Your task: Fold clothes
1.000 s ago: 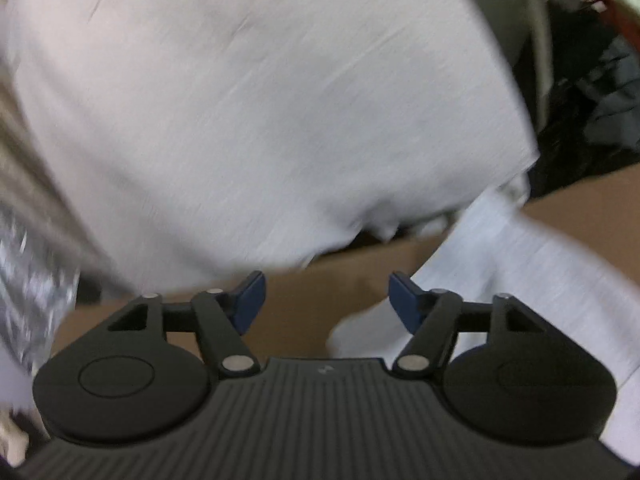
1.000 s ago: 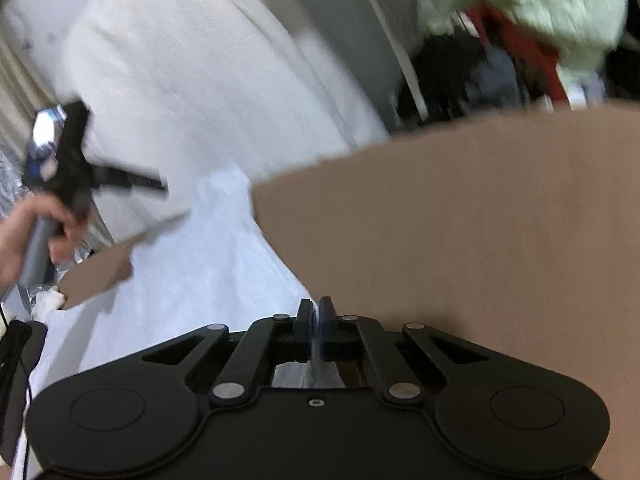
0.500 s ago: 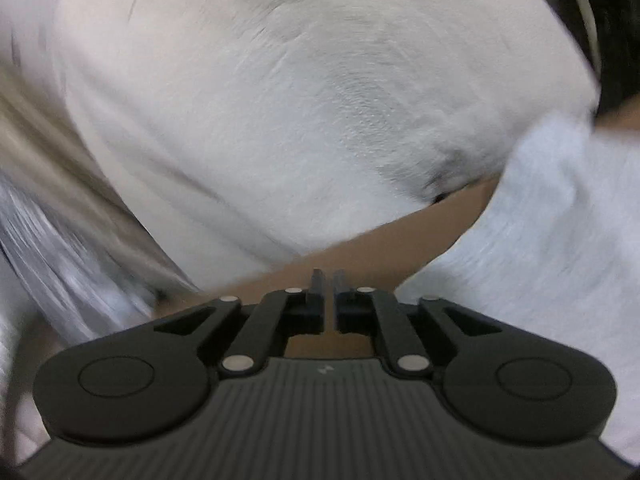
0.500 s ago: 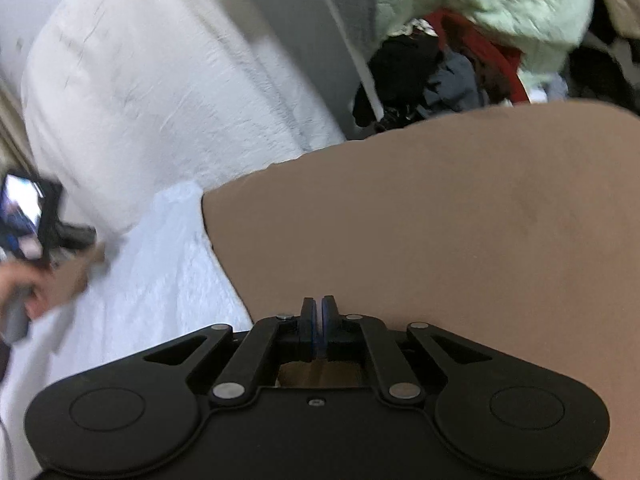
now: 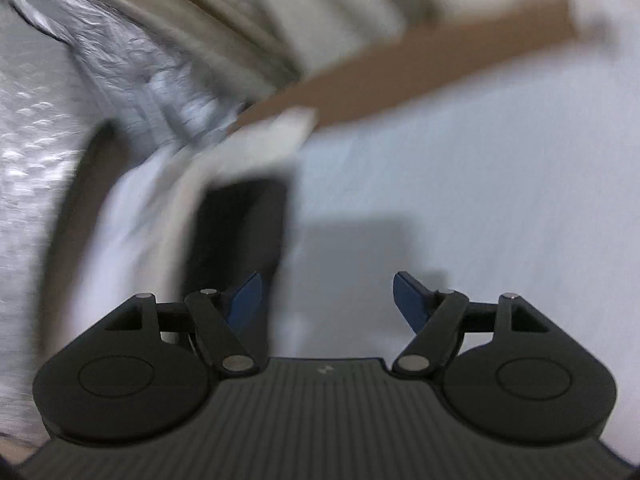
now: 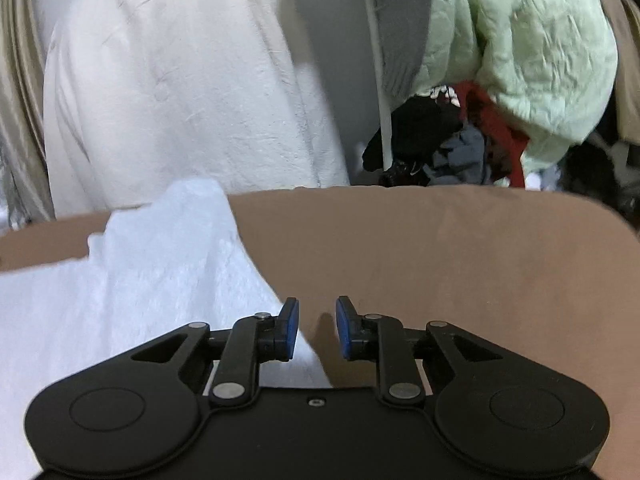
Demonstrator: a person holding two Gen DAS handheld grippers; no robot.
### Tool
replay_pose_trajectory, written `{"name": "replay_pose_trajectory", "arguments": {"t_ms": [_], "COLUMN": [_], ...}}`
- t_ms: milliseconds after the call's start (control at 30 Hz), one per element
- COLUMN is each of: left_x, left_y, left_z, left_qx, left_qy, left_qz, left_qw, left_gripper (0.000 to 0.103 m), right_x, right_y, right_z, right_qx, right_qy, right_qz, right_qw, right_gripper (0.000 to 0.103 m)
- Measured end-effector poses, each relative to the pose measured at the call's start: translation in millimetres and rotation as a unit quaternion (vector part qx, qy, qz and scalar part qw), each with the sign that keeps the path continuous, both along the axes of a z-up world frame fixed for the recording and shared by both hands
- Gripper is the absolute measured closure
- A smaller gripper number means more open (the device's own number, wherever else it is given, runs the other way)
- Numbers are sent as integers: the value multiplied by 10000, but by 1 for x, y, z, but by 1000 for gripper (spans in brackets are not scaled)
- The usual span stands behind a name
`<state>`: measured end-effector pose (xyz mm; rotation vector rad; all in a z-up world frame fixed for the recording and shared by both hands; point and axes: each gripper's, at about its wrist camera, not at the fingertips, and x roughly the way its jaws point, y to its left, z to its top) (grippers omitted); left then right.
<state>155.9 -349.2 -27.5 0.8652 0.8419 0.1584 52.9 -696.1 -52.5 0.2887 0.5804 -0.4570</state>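
Both grippers empty, fingers apart: left gripper (image 5: 326,296) wide, right gripper (image 6: 317,328) narrower. White garment (image 6: 132,280) on brown surface (image 6: 460,264), long axis running away left.

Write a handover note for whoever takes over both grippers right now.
Left gripper: open, empty, over the white cloth; that view is blurred.
Right gripper: open, empty, at the line where the white cloth meets the brown garment.
Both lie spread flat side by side; a clothes pile waits behind.
Done: no finished fold shows.
Left: likely re-grip an edge and fold.
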Motion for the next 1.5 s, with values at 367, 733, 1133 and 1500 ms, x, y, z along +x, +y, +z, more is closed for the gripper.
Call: {"name": "replay_pose_trajectory", "arguments": {"t_ms": [367, 733, 1133, 1500], "left_x": [-111, -154, -141, -142], "left_y": [146, 191, 247, 290], "left_z": [-28, -35, -42, -33], "left_qx": [-2461, -2476, -3960, -4356], "left_qy": [901, 497, 811, 135], "left_qz": [1465, 1577, 2367, 3116], "left_qw": [9539, 9547, 8835, 8444], "left_gripper": [9, 2, 2, 2], "right_x": [-22, -72, -115, -107], "right_y": [97, 281, 354, 335], "right_z": [37, 18, -32, 25], "right_qx": [1842, 1980, 911, -619], "right_qy": [865, 2983, 4598, 3592], "right_qz": [1244, 2806, 2987, 3507], "right_qw": [9711, 8905, 8313, 8627], "right_gripper": [46, 44, 30, 101]}}
